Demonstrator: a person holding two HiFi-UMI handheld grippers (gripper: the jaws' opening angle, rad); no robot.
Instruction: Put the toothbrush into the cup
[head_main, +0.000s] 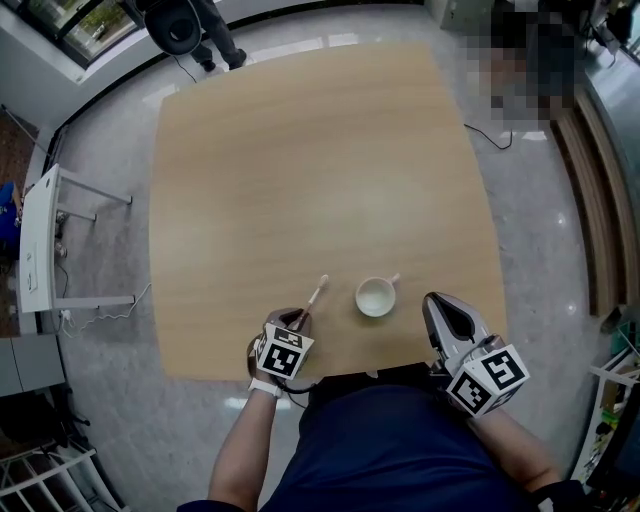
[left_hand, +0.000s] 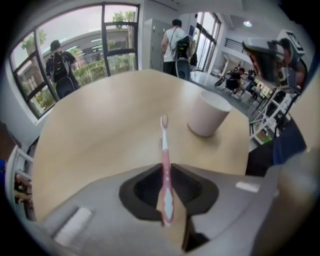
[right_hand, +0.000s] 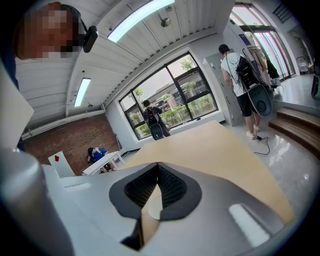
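Observation:
A pink and white toothbrush (head_main: 316, 293) sticks out from my left gripper (head_main: 298, 320), which is shut on its handle near the table's front edge. In the left gripper view the toothbrush (left_hand: 164, 145) runs straight ahead from between the pads of the left gripper (left_hand: 166, 172), its head pointing away. The white cup (head_main: 376, 297) stands upright just right of the brush, and in the left gripper view the cup (left_hand: 208, 115) is ahead and to the right. My right gripper (head_main: 440, 303) hovers right of the cup. The right gripper (right_hand: 157, 166) has its jaws together with nothing between them.
The wooden table (head_main: 300, 170) stretches far ahead of the cup and brush. A white side desk (head_main: 40, 250) stands on the floor at the left. A black round stool base (head_main: 172, 22) and a person's feet are beyond the far edge. A cable (head_main: 492, 138) lies on the floor to the right.

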